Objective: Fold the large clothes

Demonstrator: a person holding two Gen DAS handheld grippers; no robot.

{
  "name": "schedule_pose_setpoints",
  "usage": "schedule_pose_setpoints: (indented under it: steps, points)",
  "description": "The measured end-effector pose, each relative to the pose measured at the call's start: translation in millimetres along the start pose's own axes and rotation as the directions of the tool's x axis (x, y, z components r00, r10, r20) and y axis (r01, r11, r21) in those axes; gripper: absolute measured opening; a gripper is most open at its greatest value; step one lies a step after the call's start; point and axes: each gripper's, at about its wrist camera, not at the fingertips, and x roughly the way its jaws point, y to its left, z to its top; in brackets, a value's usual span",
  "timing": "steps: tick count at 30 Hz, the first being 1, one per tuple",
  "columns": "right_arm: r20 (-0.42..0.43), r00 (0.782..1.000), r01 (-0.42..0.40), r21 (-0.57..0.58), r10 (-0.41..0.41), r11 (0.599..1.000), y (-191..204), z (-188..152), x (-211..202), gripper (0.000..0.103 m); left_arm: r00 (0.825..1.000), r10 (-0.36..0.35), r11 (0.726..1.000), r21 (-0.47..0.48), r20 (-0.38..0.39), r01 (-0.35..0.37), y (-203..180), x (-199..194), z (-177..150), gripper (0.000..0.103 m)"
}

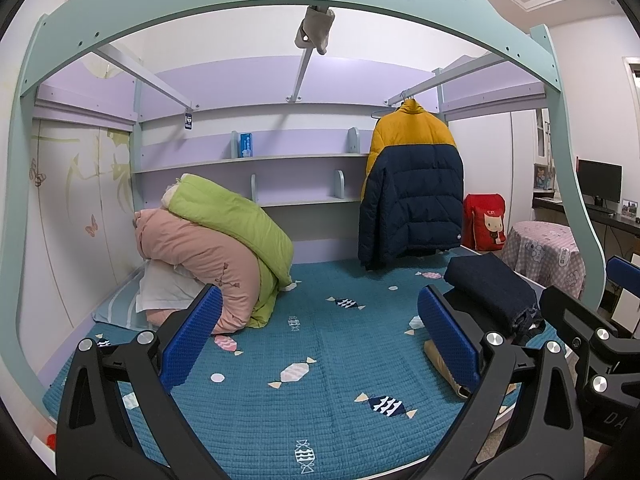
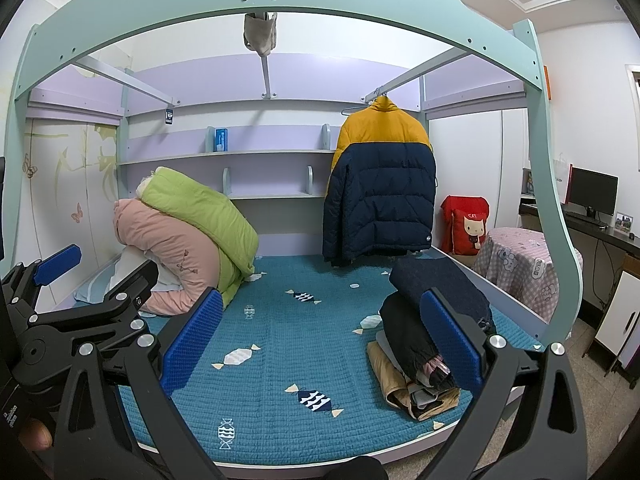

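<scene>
Little legible text in either view. A red cushion (image 1: pixel 485 222) standing on the floor by the bed's far right corner carries a cartoon figure w/ small letters above it, apparently "CAT" — clearer in the left wrist view than the right. The right gripper (image 1: pixel 624 336) body, seen at the left wrist view's right edge, shows embossed letters "DA", rest cut off. A dark hang tag (image 2: pixel 169 116) on the bed frame rail & a blue box (image 1: pixel 245 144) on the upper shelf bear print too small to read.
</scene>
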Motion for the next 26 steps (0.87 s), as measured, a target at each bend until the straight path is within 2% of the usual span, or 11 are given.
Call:
schedule_pose_setpoints:
  steps: [19, 26]
  points:
    - [-0.028, 1.0, 0.003, -0.005, -0.003, 1.0, 7, 4, 16, 0.096, 1.0, -0.008, 1.0, 0.0, -0.03, 0.008, 4, 18, -1, 0.098]
    - [-0.077, 0.997, -0.017, -0.033, 0.014, 0.999, 25, -1, 44, 0.096, 0.996, -0.001, 1.0, -0.009, -0.088, 0.0, 24, 45, -15, 0.098]
